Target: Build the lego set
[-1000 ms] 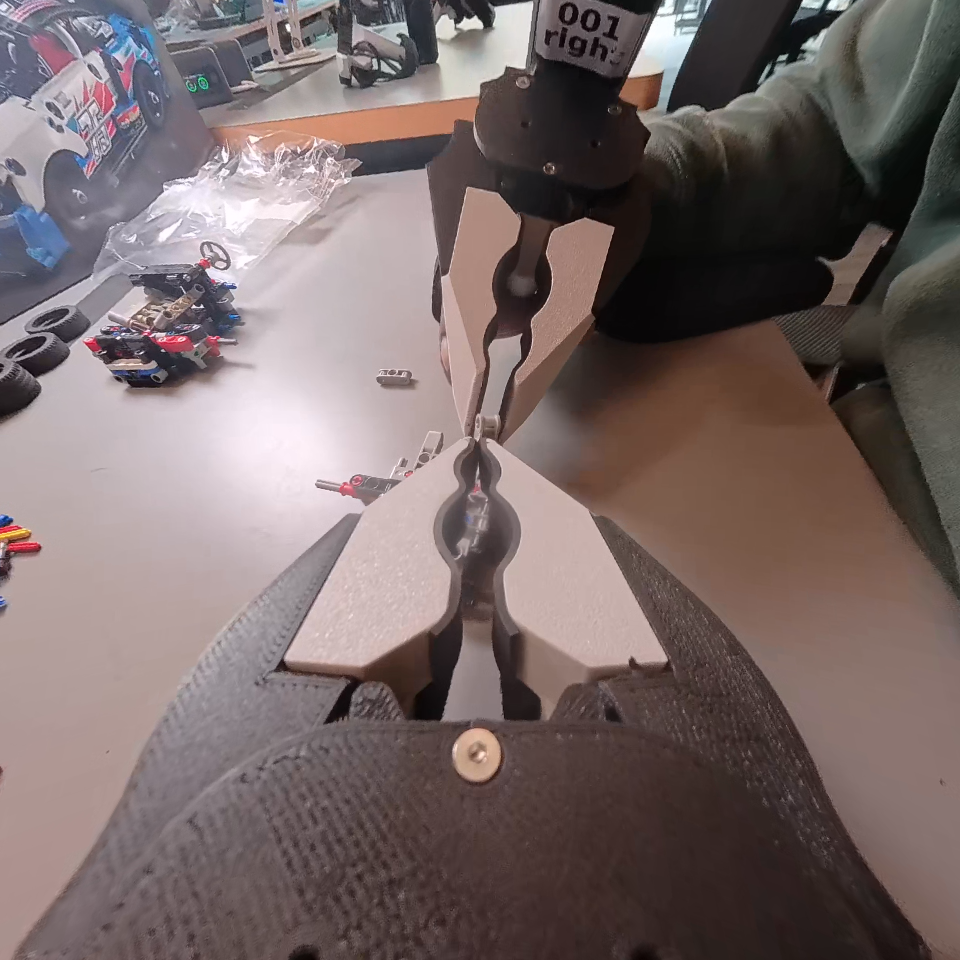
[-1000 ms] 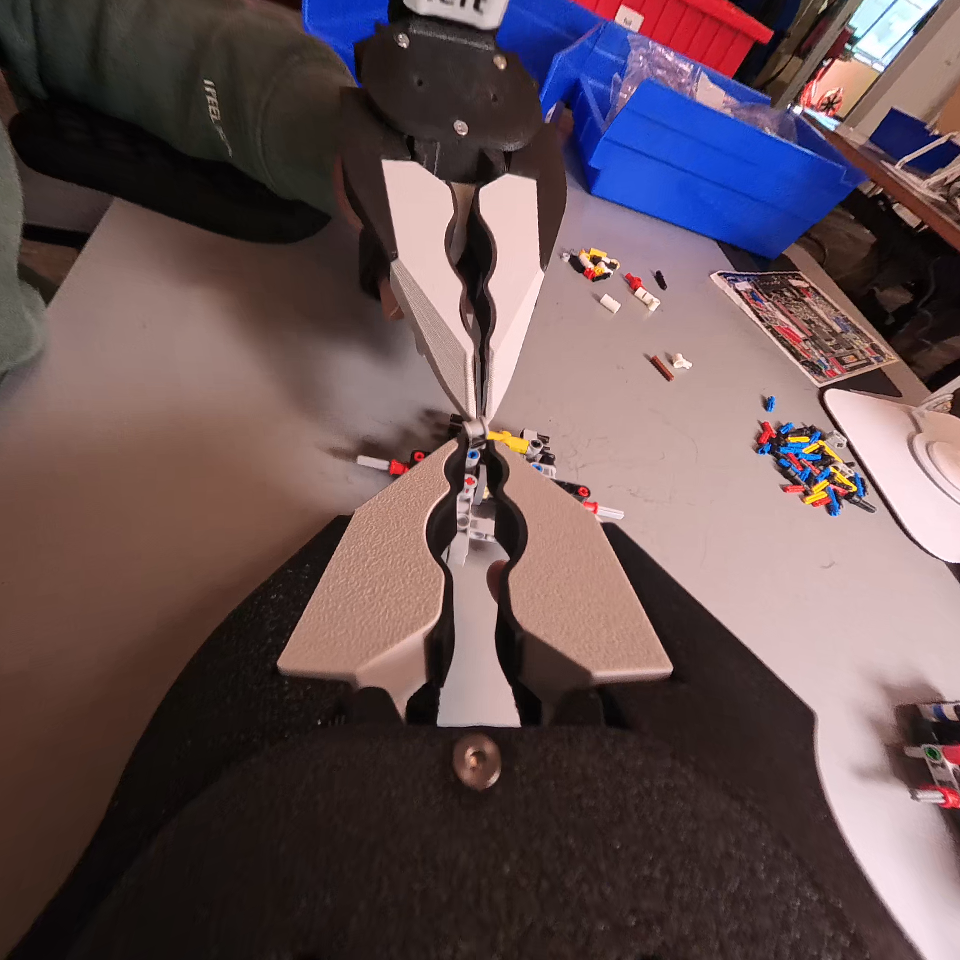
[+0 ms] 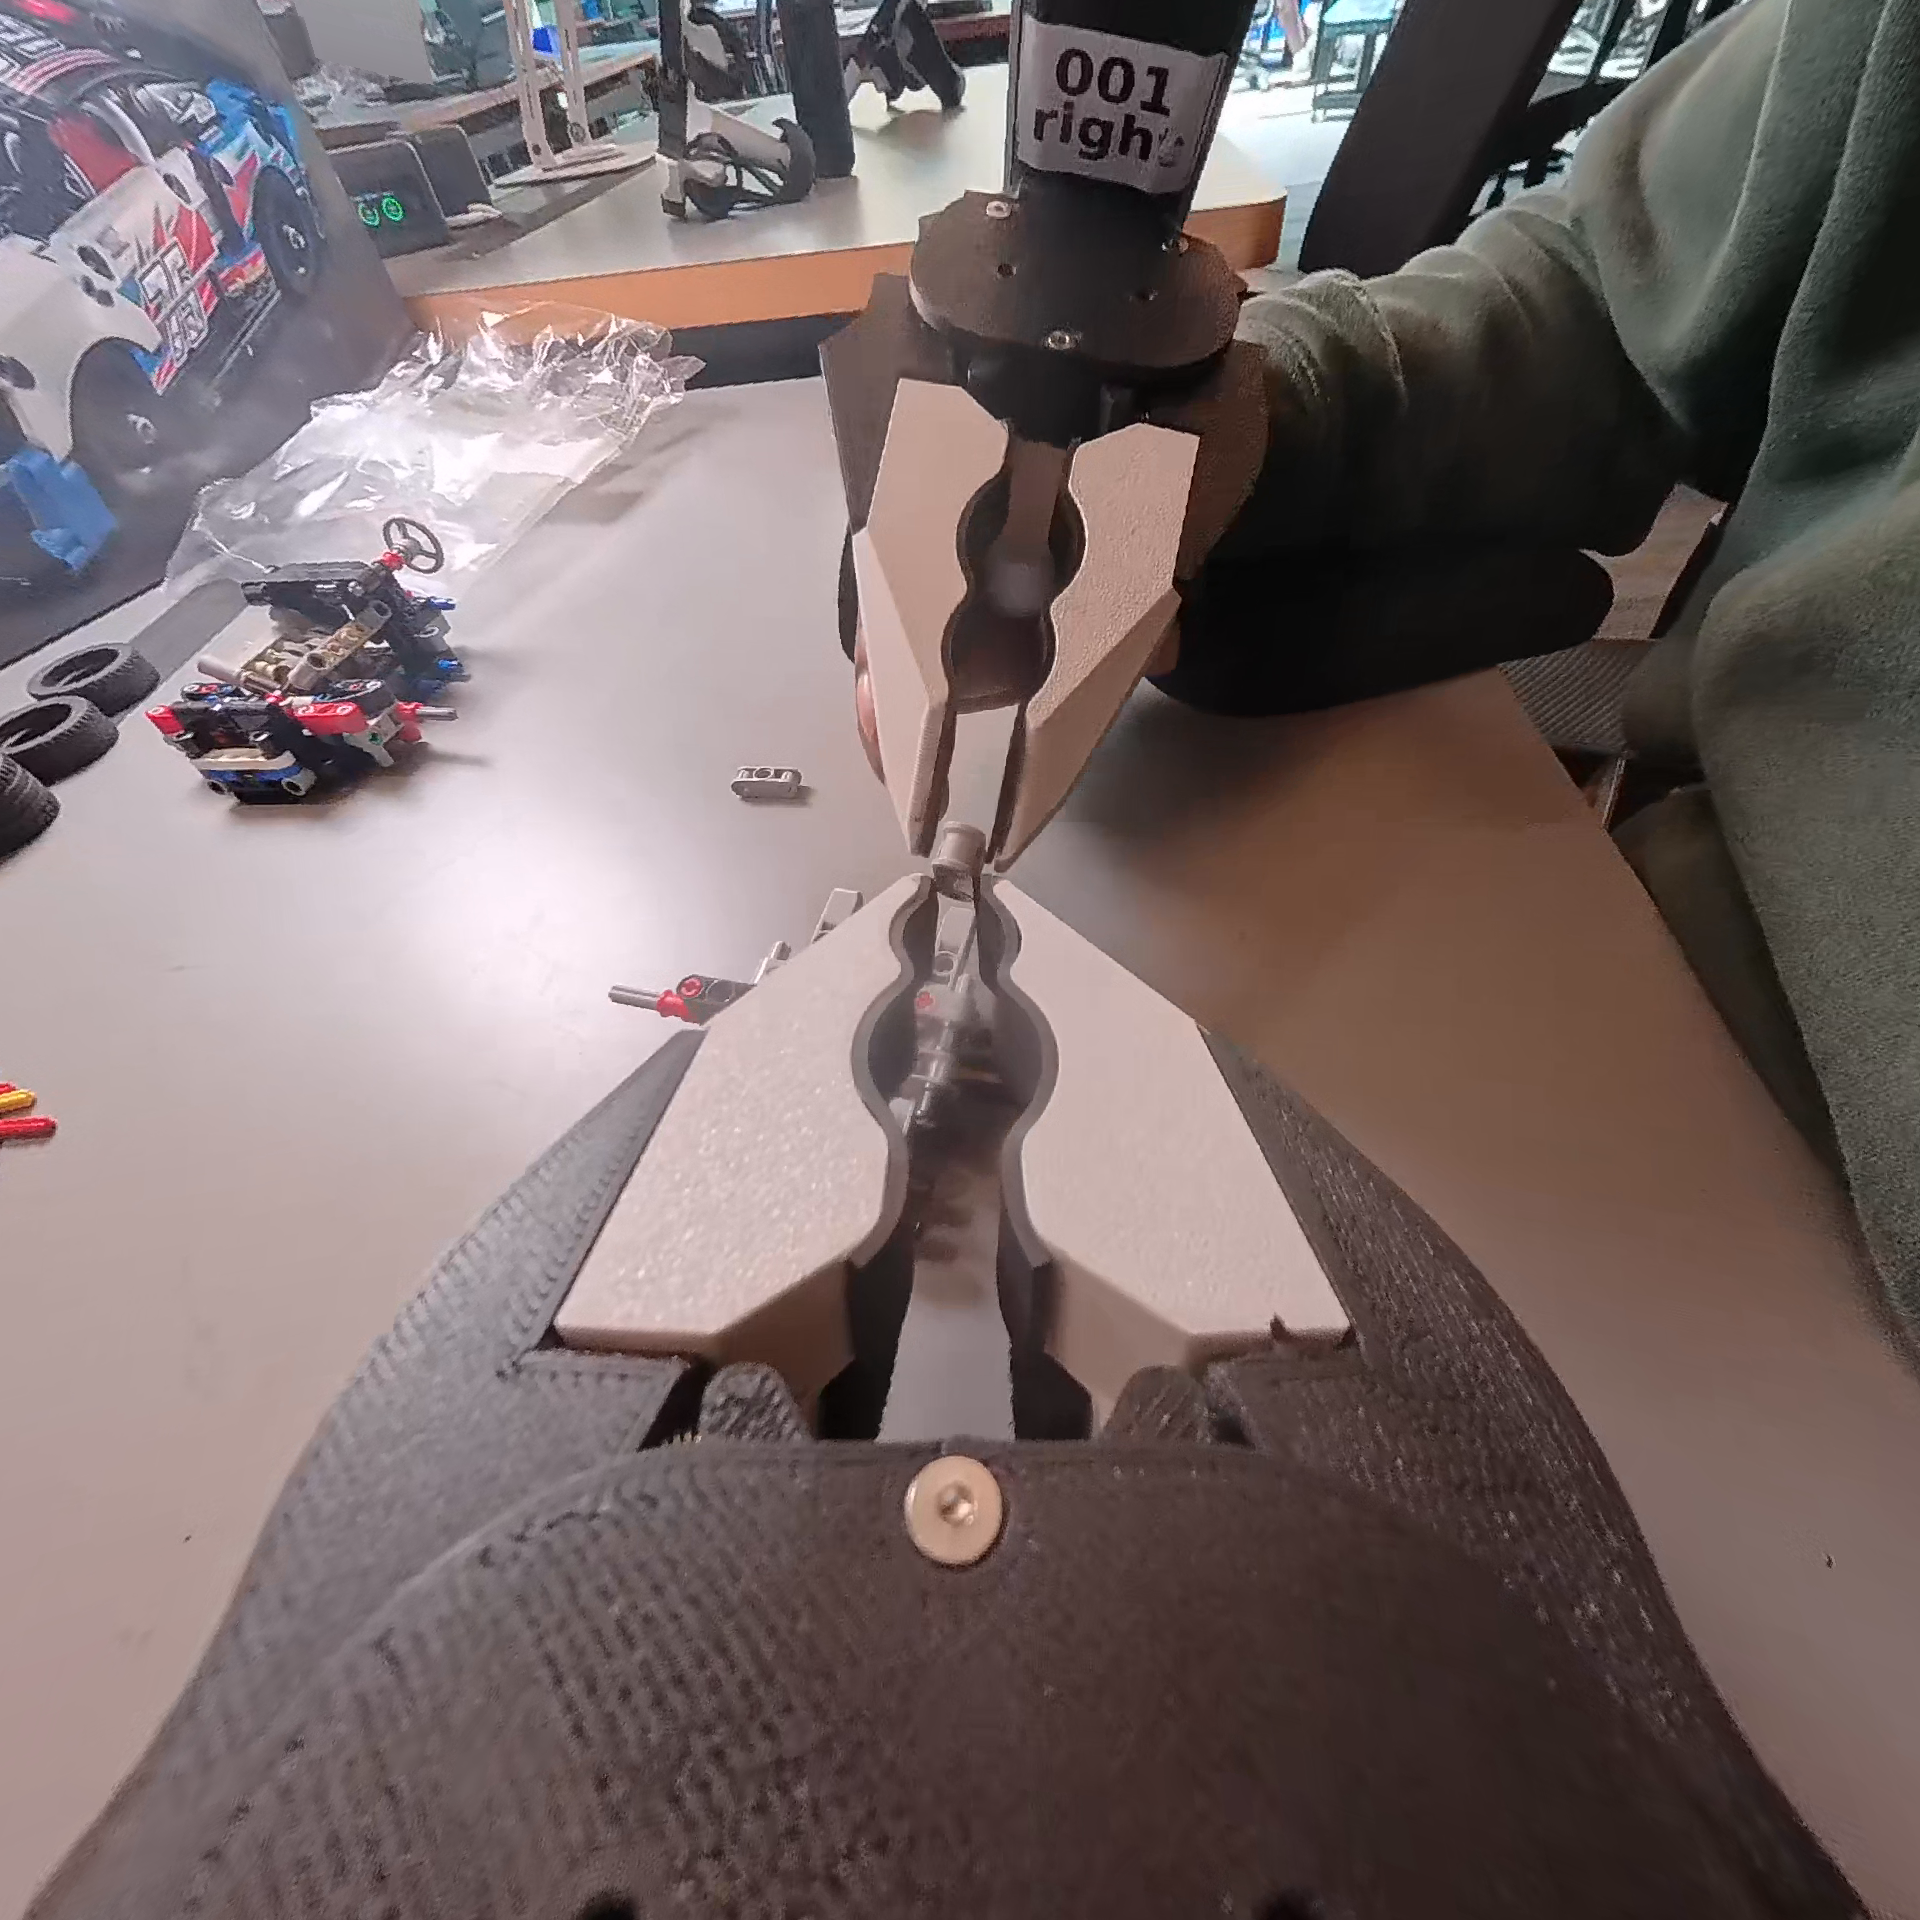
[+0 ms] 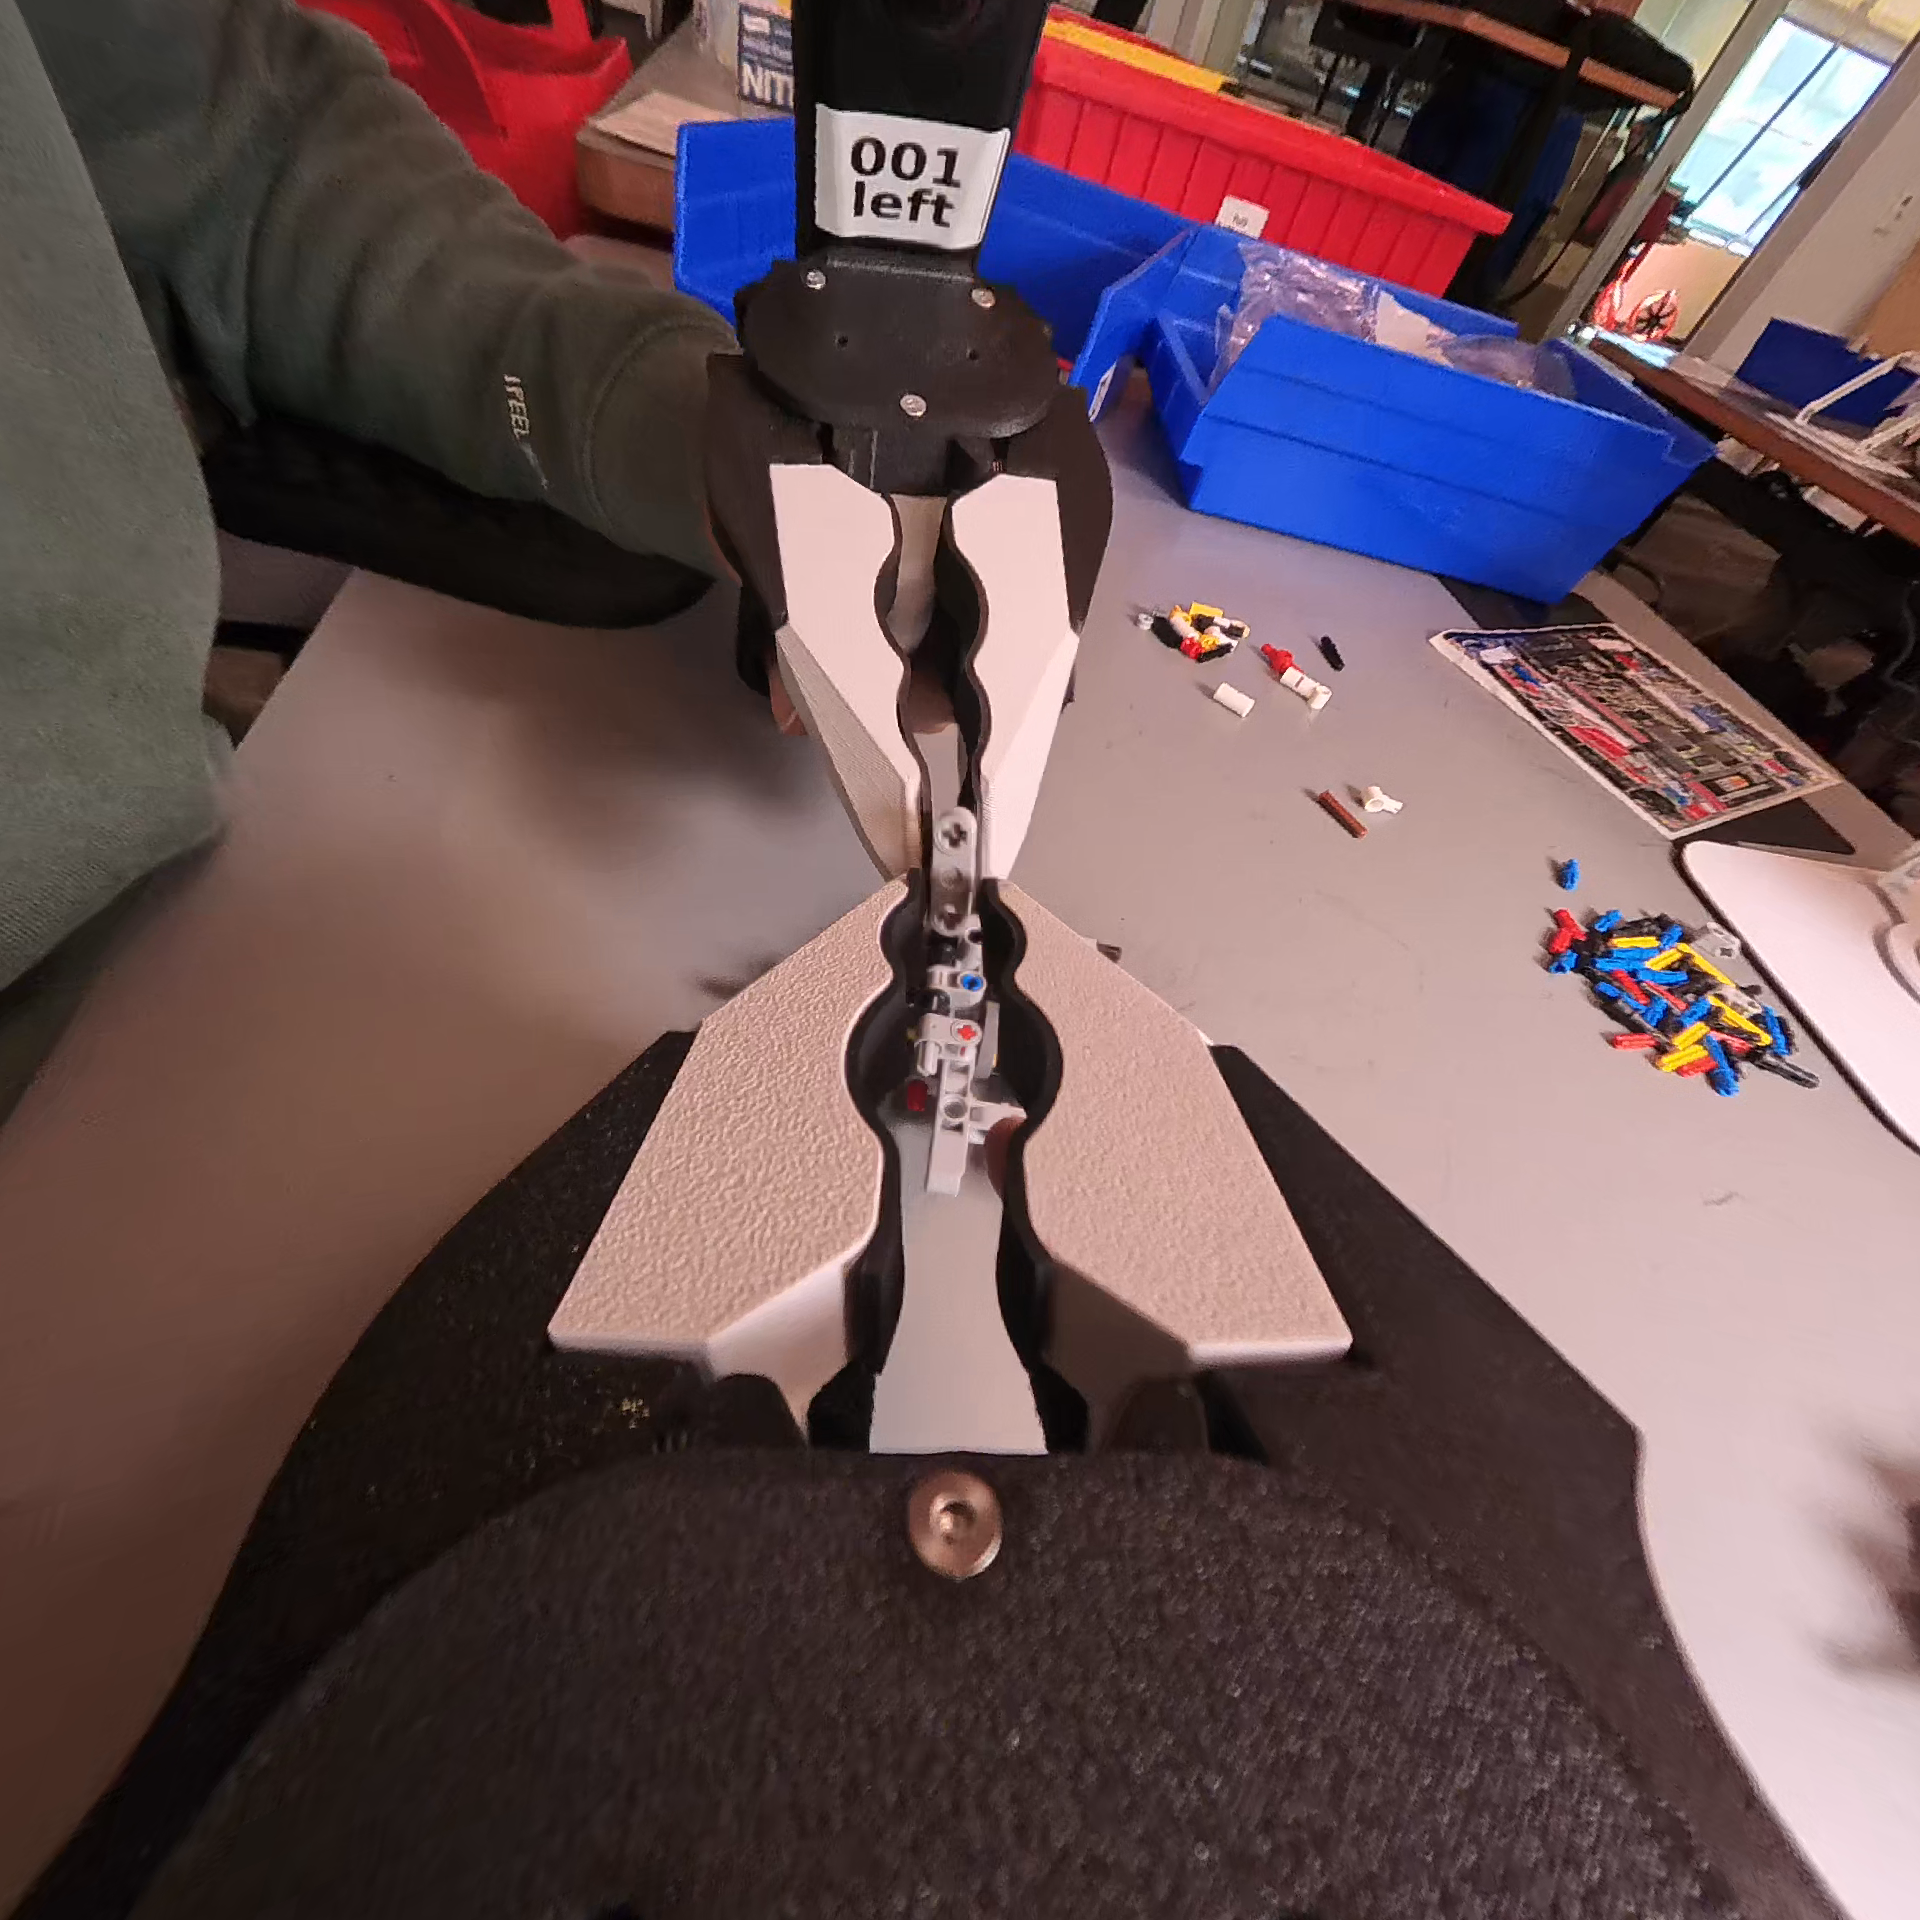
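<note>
Each gripper's black handle carries a white printed label (image 3: 1112, 104), at the top centre of either view. Small pale lettering runs along the green fleece sleeve (image 4: 520, 436), upper left in the right wrist view. Numbers and sponsor-style marks cover the racing car pictured on the cardboard box (image 3: 104, 260), upper left in the left wrist view. A box edge with blue letters is cut off at the top of the right wrist view.

Only the left wrist view shows:
- the crumpled clear plastic bag (image 3: 436, 447);
- the half-built black, red and blue toy car chassis (image 3: 312, 675);
- the black rubber tyres (image 3: 73, 717);
- a lone small grey two-hole connector (image 3: 769, 779).

Only the right wrist view shows:
- the blue plastic bins (image 4: 1403, 436) and the red plastic bin (image 4: 1247, 156);
- the printed instruction booklet (image 4: 1631, 727);
- the heap of blue, red and yellow pins (image 4: 1662, 997) at right.

The two grippers meet tip to tip at frame centre, above the grey table (image 3: 312, 1039). The left gripper (image 3: 961, 891) is clenched on one end of a thin grey plastic beam with round holes (image 4: 953, 873). The right gripper (image 4: 951, 904) straddles the beam's other end with its jaws slightly parted, and a sliver of space shows beside one pad. Through both jaw openings a small grey assembly with red and blue pins (image 4: 951, 1049) is visible. Whether it joins the beam cannot be told.
</note>
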Demonstrator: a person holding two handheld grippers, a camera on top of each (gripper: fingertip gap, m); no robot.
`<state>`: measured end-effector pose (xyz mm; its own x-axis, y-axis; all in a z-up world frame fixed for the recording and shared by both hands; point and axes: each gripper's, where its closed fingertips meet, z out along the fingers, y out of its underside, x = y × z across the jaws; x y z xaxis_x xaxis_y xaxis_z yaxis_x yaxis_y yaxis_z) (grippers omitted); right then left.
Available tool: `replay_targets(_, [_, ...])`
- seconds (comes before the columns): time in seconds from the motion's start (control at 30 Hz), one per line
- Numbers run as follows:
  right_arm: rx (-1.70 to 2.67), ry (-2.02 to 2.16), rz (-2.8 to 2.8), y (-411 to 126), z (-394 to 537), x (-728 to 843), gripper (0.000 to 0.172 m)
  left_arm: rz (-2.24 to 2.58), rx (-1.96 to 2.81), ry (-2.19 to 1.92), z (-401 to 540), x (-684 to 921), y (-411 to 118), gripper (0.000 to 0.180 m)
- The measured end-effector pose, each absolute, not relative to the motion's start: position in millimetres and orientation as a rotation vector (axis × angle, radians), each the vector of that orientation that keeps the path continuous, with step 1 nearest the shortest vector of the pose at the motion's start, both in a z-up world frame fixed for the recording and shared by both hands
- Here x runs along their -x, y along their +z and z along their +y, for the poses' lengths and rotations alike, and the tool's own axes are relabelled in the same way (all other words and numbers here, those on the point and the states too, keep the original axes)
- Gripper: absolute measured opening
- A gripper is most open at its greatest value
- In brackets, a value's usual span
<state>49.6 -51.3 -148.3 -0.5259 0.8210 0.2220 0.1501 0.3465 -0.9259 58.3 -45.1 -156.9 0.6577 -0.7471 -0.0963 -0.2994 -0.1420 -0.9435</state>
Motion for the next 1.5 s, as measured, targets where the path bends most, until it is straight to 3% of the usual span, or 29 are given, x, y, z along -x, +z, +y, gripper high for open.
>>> replay_targets(0.43, [0.874,1.224,-1.918,-147,-49,-53,0.006,0.842,1.727,-0.447,-44,-54,-158,0.007])
replay_targets(0.73, [1.088,1.003,-1.911,-169,18,-60,0.006,0.797,2.037,-0.545,-33,-14,-192,0.071])
replay_targets(0.87, [1.110,0.937,-1.967,-182,20,-61,0.006,0.948,2.098,-0.532,-32,-18,-203,0.081])
replay_targets(0.97, [1.112,0.926,-1.983,-187,19,-62,0.006,1.074,2.124,-0.511,-33,-26,-211,0.081])
replay_targets(1.07, [1.111,0.943,-1.977,-185,18,-63,0.006,1.164,2.130,-0.467,-33,-29,-222,0.063])
replay_targets(1.2, [1.081,0.996,-1.951,-177,15,-63,0.006,1.142,2.000,-0.430,-31,-31,-217,0.058])
replay_targets(1.5, [0.980,1.219,-1.759,-130,12,-66,0.006,0.998,1.622,-0.445,-33,-41,-159,0.057])
